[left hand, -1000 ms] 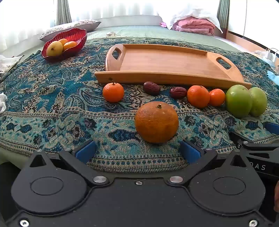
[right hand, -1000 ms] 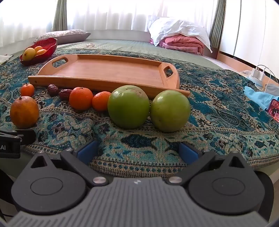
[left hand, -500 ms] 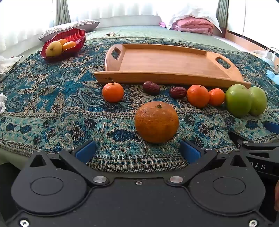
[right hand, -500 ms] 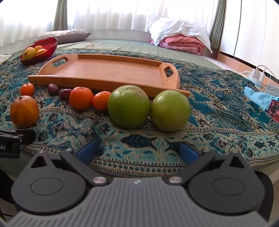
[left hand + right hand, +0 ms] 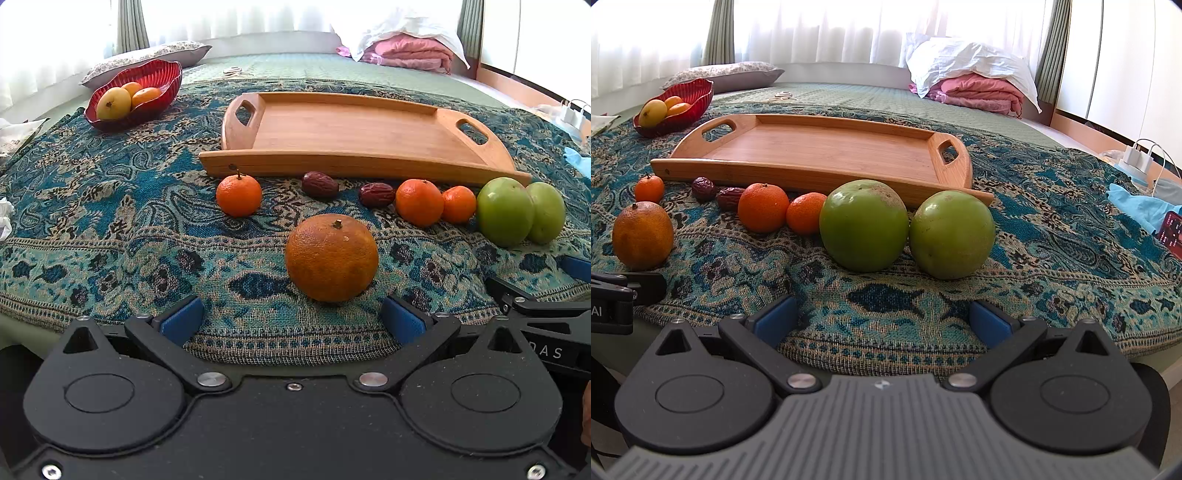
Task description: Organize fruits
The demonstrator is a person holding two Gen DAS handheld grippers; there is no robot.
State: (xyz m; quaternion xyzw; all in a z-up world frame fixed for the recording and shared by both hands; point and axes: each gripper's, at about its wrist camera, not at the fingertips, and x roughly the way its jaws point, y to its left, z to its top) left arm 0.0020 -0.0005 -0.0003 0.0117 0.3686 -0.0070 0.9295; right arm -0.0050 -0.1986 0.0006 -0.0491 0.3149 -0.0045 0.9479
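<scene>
Left gripper [image 5: 291,319]: jaws spread wide, holding nothing, low over the near hem of the patterned blanket [image 5: 110,221].
Right gripper [image 5: 882,319]: jaws spread wide, holding nothing, at the same hem; its black body shows at the right edge of the left wrist view.
Blanket edge: the fringe runs just ahead of both sets of blue pads [image 5: 774,319]; past it the cloth drops away.
Large orange [image 5: 331,257]: nearest fruit, stem up, just ahead of the left gripper and slightly right of its centre line; bare cloth all round it.
Green apples: left apple [image 5: 863,225] and right apple [image 5: 952,234] touch side by side straight ahead of the right gripper.
Open room: clear blanket lies between each gripper and its fruit.
Middle row: lone mandarin [image 5: 239,195] at the left, two dates [image 5: 320,185] [image 5: 376,194], then two mandarins [image 5: 419,202] [image 5: 458,204] touching, the last just beside the left apple.
Wooden tray [image 5: 354,160]: behind the row, its front rim near the dates; floor bare.
Red bowl [image 5: 155,79]: far left, well apart from the tray, holding a yellow fruit and orange ones.
Far back: pillow [image 5: 147,59], folded pink bedding [image 5: 979,92].
Right side: blue cloth [image 5: 1137,205], charger with cable [image 5: 1137,157].
</scene>
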